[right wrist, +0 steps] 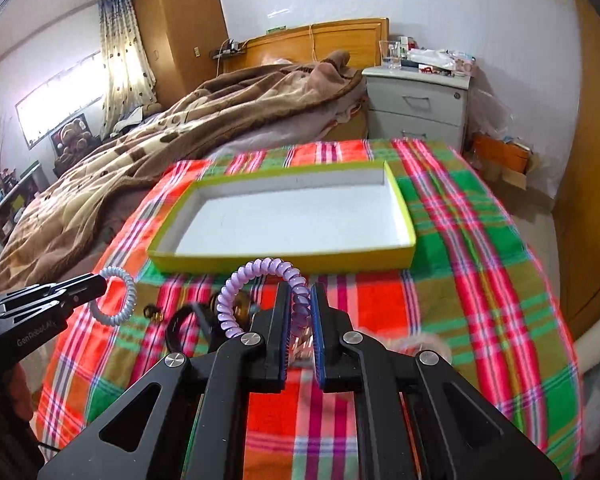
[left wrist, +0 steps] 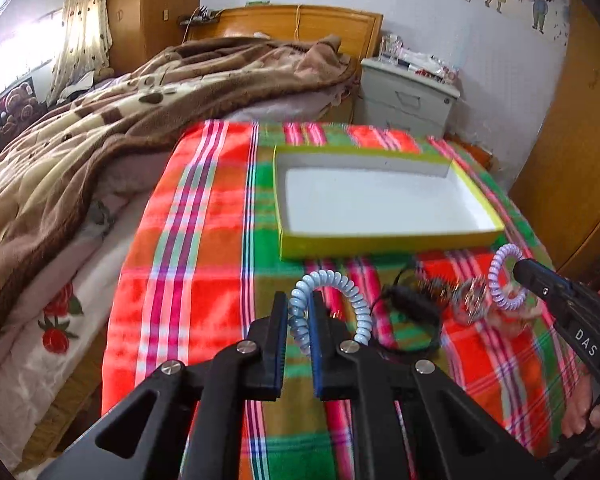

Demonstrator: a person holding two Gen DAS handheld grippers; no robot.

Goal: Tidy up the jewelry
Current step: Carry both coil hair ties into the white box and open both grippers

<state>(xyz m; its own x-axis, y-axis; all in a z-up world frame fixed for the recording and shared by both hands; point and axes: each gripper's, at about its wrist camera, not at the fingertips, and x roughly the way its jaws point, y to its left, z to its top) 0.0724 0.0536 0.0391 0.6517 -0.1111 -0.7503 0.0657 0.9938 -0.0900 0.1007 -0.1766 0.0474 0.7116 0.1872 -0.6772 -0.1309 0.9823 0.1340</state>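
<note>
My left gripper [left wrist: 299, 300] is shut on a pale blue spiral coil bracelet [left wrist: 356, 300] and holds it above the plaid cloth, short of the box. It also shows in the right wrist view [right wrist: 96, 280] with that bracelet [right wrist: 120, 308]. My right gripper [right wrist: 300, 292] is shut on a lilac spiral coil bracelet [right wrist: 244, 280]; in the left wrist view the gripper [left wrist: 520, 270] holds it [left wrist: 500, 280] at the right. An empty white box with a yellow-green rim [left wrist: 388, 236] [right wrist: 280, 256] lies ahead of both. More jewelry [left wrist: 468, 300] and a black band [left wrist: 412, 312] lie on the cloth.
The red, green and pink plaid cloth [left wrist: 204, 248] covers the table. A bed with a brown blanket [left wrist: 100, 128] is on the left. A grey nightstand [left wrist: 408, 96] stands behind, and a wooden door [left wrist: 572, 160] is on the right.
</note>
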